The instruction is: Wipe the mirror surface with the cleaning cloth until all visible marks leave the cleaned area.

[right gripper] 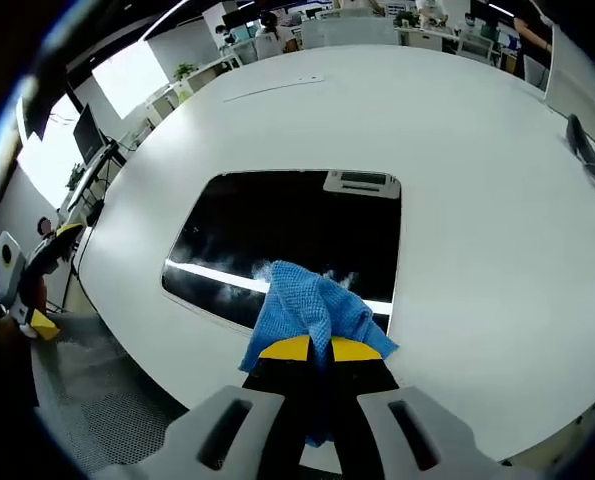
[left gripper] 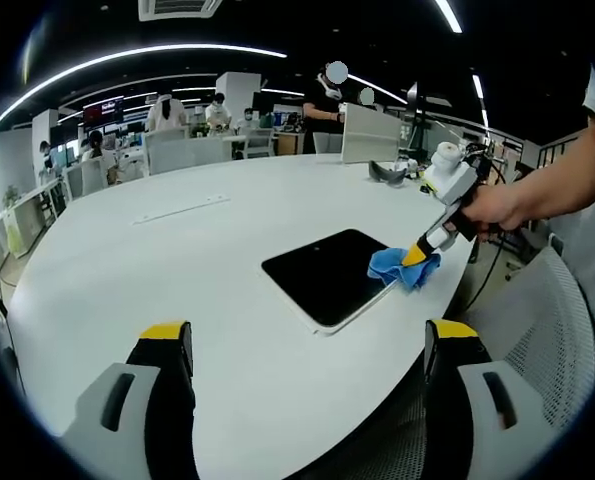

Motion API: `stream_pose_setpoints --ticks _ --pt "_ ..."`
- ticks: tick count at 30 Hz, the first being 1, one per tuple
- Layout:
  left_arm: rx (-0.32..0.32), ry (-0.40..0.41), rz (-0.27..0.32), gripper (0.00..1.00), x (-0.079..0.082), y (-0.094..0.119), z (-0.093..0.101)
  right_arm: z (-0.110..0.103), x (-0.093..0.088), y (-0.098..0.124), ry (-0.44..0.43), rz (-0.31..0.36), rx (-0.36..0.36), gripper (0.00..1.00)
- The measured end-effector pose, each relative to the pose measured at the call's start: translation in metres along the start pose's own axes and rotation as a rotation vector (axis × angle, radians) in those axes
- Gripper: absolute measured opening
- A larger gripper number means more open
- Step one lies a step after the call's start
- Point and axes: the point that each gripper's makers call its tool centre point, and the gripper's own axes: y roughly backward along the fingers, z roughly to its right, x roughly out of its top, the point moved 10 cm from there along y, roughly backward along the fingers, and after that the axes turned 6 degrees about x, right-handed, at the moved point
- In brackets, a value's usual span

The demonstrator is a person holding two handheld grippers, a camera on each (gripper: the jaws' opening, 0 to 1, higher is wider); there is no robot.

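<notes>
A dark rectangular mirror (left gripper: 329, 275) (right gripper: 297, 240) lies flat on the white round table (left gripper: 177, 270), near its edge. My right gripper (right gripper: 311, 348) (left gripper: 417, 256) is shut on a blue cleaning cloth (right gripper: 315, 305) (left gripper: 401, 267), which rests on the mirror's near edge. Faint whitish smears (right gripper: 217, 240) show on the glass just beyond the cloth. My left gripper (left gripper: 312, 335) is open, held above the table short of the mirror, with nothing between its yellow-tipped fingers (left gripper: 167, 335). A person's hand (left gripper: 507, 205) holds the right gripper.
A dark object (left gripper: 387, 172) (right gripper: 589, 140) lies on the table beyond the mirror, and a thin white strip (left gripper: 182, 208) farther off. A mesh chair (left gripper: 537, 320) stands at the table's edge. People and desks fill the office behind.
</notes>
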Motion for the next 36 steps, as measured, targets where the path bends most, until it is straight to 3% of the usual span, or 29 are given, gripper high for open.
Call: stream_pose_setpoints --ticks 19,22,36 --pt "0.007 0.005 0.004 0.95 0.001 0.001 -0.001 0.007 0.0 0.003 -0.028 -0.012 -0.005 0.0" --pt "0.006 0.005 0.008 0.95 0.001 0.001 -0.001 0.007 0.005 0.001 -0.067 -0.01 -0.009 0.0" --pt "0.021 -0.009 0.022 0.95 0.001 0.003 -0.004 0.012 0.026 -0.01 -0.052 -0.017 -0.029 0.0"
